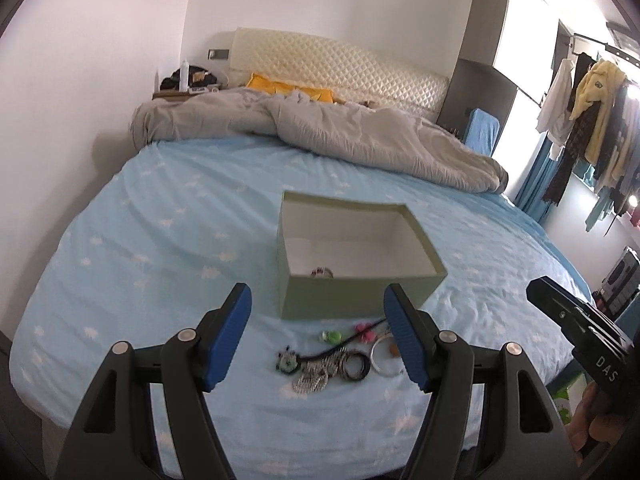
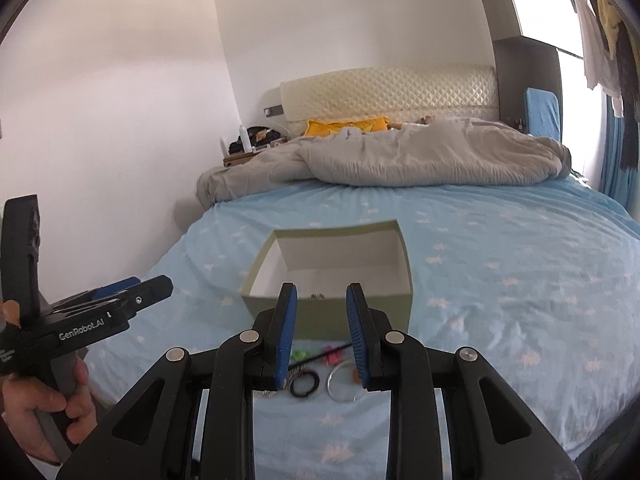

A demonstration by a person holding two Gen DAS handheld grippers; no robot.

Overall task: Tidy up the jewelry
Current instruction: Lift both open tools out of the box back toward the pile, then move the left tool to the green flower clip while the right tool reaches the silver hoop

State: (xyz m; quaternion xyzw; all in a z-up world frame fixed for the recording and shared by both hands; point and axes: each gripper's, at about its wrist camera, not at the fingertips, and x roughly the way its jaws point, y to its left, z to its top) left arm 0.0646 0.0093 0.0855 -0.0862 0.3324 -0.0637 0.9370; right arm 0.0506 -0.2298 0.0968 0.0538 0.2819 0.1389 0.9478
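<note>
Near the bed's [image 1: 120, 240] foot edge, loose jewelry [image 1: 340, 356] is lying just before the open box [image 1: 352, 300], which is holding one piece [image 1: 322, 272]. Left gripper [image 1: 318, 340] is gaping wide, empty; right gripper [image 2: 322, 336] is hovering partly open, gripping nothing.

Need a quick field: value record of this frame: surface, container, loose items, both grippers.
surface: bed with blue sheet
container: green box, open, no lid in view, white inside
in box: one small piece of jewelry near the front wall
loose items: jewelry pile on the sheet in front of the box, including silver ring, black ring, pink beads
left gripper: open, holding nothing, above the pile
right gripper: open, holding nothing, above the pile
background: grey duvet
</note>
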